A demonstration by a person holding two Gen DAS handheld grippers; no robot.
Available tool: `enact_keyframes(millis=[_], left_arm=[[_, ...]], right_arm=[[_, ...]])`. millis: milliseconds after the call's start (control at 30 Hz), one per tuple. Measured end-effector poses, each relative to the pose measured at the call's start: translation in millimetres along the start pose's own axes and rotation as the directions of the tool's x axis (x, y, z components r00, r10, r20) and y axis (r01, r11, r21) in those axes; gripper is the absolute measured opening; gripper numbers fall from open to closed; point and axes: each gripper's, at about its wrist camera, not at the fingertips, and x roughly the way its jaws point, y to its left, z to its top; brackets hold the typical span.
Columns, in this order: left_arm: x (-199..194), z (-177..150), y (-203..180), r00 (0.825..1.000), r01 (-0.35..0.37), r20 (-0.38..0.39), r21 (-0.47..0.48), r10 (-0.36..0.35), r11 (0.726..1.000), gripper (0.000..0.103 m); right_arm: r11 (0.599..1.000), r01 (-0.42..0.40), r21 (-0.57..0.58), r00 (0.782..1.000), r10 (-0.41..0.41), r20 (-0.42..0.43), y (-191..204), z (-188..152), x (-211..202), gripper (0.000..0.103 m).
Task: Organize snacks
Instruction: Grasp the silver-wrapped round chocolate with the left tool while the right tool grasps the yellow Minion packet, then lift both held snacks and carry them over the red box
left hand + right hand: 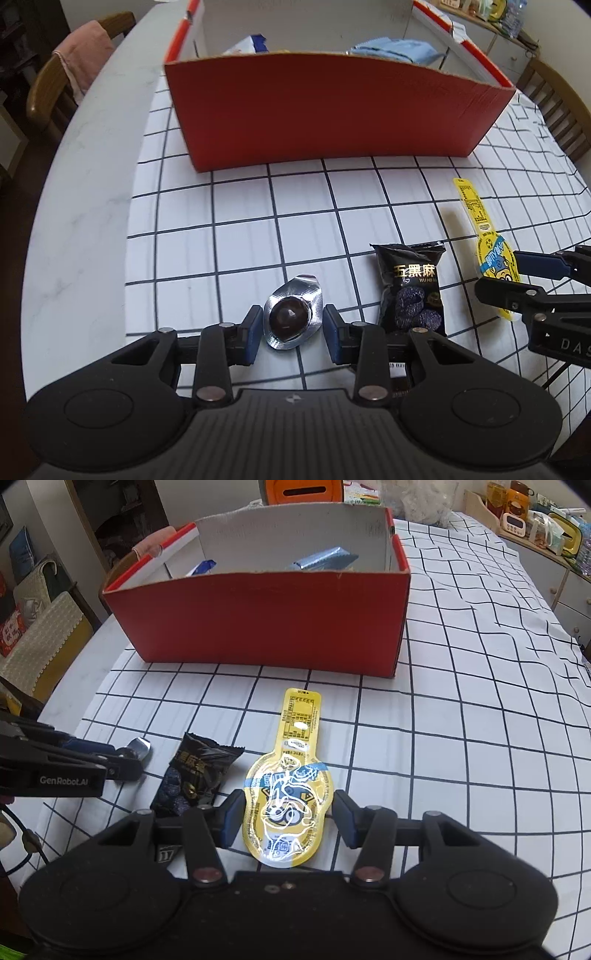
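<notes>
The left gripper [293, 325] straddles the silver foil cup with a dark chocolate ball [291, 313], fingers wide, untouched. Nearer than the red cardboard box [258, 616], the yellow paddle-shaped pouch [291, 775] points its long axis boxward between the right gripper's [289, 814] wide fingers.

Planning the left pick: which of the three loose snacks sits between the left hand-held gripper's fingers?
The silver foil chocolate, between the open left hand-held gripper. The black packet and yellow pouch lie farther right.

Shiny crinkled foil snack [292, 313], glossy plastic packet [410, 286], matt cardboard box [332, 110], cloth tablecloth [240, 236].
</notes>
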Motion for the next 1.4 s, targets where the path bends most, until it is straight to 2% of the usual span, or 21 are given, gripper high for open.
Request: enact_keyframes(millis=[300, 567, 900, 1100, 1300, 1400], left_arm=[[-26.9, -7.0, 6.9, 0.999, -0.006, 0.038, -0.028, 0.007, 1.000, 0.034], [-57.4, 2.8, 1.3, 0.995, -0.008, 0.101, -0.035, 0.012, 0.999, 0.034], [-94.3, 37.2, -8.9, 0.978, -0.013, 0.208, -0.026, 0.018, 1.000, 0.034], [-107.6, 68.7, -17.2, 0.964, -0.031, 0.265, 0.002, 0.029, 1.000, 0.034], [-108.7, 99.7, -23.4, 0.952, -0.064, 0.302, 0.027, 0.053, 0.998, 0.034], [-100.0, 115.5, -24.6, 0.954, -0.077, 0.293, 0.023, 0.067, 0.997, 0.034]], right_arm=[[1.000, -0.008, -0.003, 0.999, 0.008, 0.043, 1.3, -0.3, -26.3, 0.051], [1.000, -0.028, -0.010, 0.994, 0.029, 0.105, 1.1, 8.8, -54.5, 0.051], [0.997, -0.042, -0.070, 0.978, 0.056, 0.202, 0.8, 45.9, -88.3, 0.051], [0.997, -0.059, -0.058, 0.969, 0.071, 0.238, -8.6, 79.4, -93.1, 0.051], [0.997, -0.051, -0.060, 0.965, 0.064, 0.255, -16.4, 113.0, -88.8, 0.051], [0.997, -0.032, -0.073, 0.966, 0.050, 0.255, -18.2, 127.0, -82.5, 0.051]])
